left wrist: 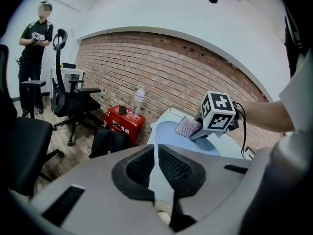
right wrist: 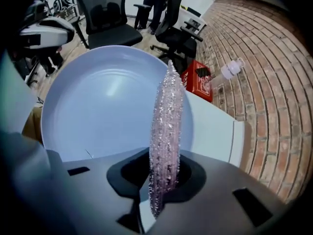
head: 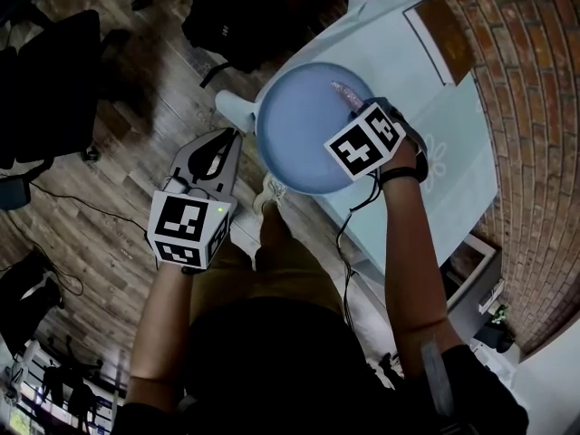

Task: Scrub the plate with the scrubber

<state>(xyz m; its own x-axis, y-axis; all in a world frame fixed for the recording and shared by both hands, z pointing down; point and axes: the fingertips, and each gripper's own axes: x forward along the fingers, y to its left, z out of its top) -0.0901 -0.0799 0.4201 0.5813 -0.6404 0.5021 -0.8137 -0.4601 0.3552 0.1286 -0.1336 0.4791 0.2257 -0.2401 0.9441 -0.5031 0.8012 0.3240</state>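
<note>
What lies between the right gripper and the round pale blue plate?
The flat pink glittery scrubber, clamped in the right gripper, reaches out over the round pale blue plate; the right gripper view shows it best.

A red brick wall (head: 535, 80) is running right of the right tongs (head: 349, 98); black office chairs (head: 45, 80) are standing on brown plank floor (head: 136, 116).

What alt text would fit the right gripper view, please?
The right claw grips a sparkly pink scrubber, seen edge-on, in front of a pale blue plate. Behind stand a brick wall, a red box and black office chairs.
</note>
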